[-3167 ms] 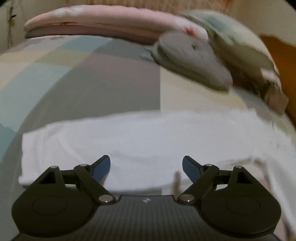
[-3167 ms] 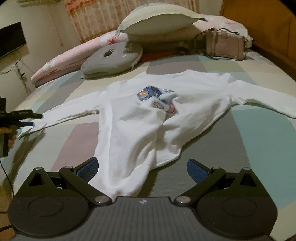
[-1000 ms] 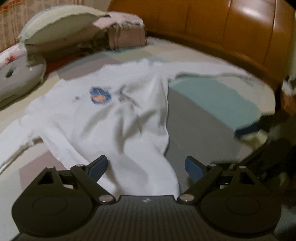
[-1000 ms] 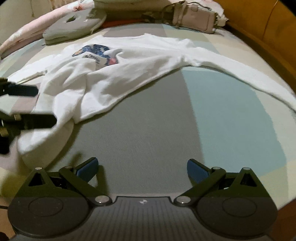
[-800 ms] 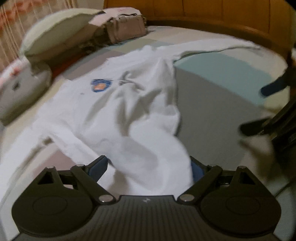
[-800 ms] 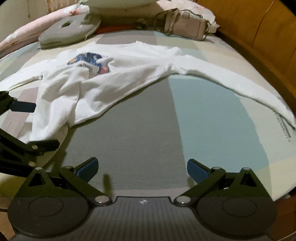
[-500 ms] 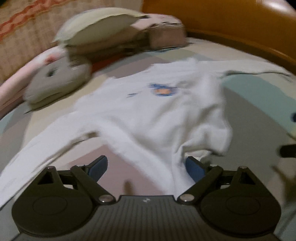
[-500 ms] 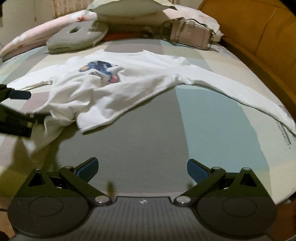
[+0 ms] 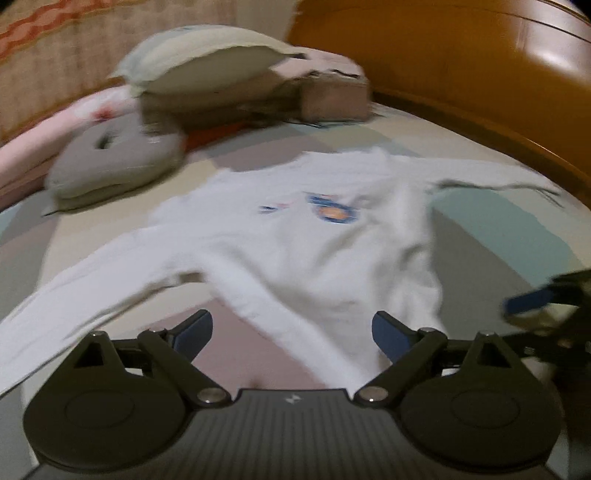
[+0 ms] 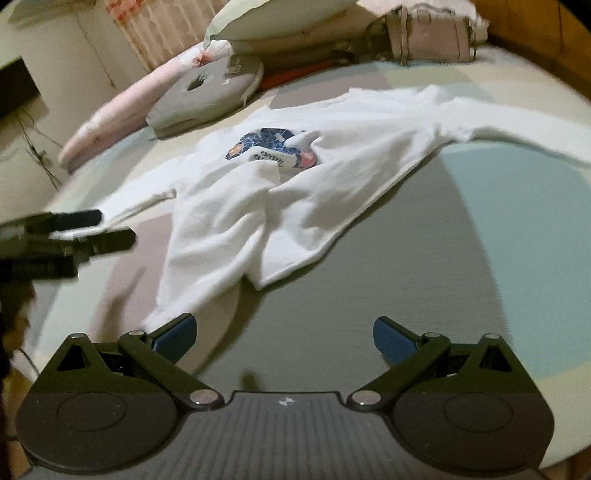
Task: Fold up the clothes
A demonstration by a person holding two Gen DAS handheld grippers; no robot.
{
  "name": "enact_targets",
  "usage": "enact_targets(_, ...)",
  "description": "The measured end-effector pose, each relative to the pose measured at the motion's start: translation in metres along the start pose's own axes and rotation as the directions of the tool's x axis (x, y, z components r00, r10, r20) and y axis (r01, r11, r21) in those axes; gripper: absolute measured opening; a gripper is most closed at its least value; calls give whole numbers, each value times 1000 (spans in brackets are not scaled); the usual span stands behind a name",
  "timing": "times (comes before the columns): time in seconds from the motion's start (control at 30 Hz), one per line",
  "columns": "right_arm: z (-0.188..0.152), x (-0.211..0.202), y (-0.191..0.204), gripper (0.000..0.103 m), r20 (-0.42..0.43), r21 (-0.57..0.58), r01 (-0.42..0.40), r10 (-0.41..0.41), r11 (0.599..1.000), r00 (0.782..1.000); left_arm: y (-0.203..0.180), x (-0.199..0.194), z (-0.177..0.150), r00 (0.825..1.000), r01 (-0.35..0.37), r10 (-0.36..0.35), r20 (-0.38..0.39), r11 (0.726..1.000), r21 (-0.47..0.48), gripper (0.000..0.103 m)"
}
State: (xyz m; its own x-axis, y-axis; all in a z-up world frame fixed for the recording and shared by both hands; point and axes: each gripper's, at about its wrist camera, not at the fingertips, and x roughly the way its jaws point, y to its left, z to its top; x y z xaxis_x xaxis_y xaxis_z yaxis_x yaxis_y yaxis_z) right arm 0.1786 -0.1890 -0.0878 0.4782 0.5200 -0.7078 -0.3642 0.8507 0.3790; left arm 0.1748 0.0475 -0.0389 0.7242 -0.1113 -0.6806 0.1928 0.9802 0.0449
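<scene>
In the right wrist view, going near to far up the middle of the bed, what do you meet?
Right tongs → bare grey patch of the bedspread → white long-sleeved shirt with its blue print → grey cushion → pale green pillow at the head of the bed.

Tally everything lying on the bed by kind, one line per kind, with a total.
White long-sleeved shirt: 1
Pillows or cushions: 3 – grey cushion with a hole, pale green pillow, pink pillow
Pink handbag: 1
Total: 5
Anything hidden under the pillows cannot be counted.
</scene>
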Motion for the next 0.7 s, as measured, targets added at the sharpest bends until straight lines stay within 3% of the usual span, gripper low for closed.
enact_targets(0.07,0,0,-5,103,3,38,-37,37,999,999,-18,8,-2,998,63,-61,-29,997,47,93)
enact_targets(0.17,-1,-5,-16,103,3,73,-20,19,997,1000,-45,19,-8,993,101,-93,-68,987,122,93)
enact_targets(0.3,-3,-16,-34,103,13,130,2,-3,992,1000,-69,33,-15,993,82,-61,-97,971,227,93)
enact_targets(0.37,-2,-18,-40,103,25,169,-33,29,985,999,-71,36,-17,996,19,5,-91,966,259,93)
enact_targets(0.63,14,14,-36,103,26,244,-233,234,941,972,-27,41,-21,985,-117,134,-107,981,152,95)
enact_targets(0.7,17,29,-32,103,4,240,-253,259,937,966,-13,42,-24,989,-82,92,-118,993,89,95)
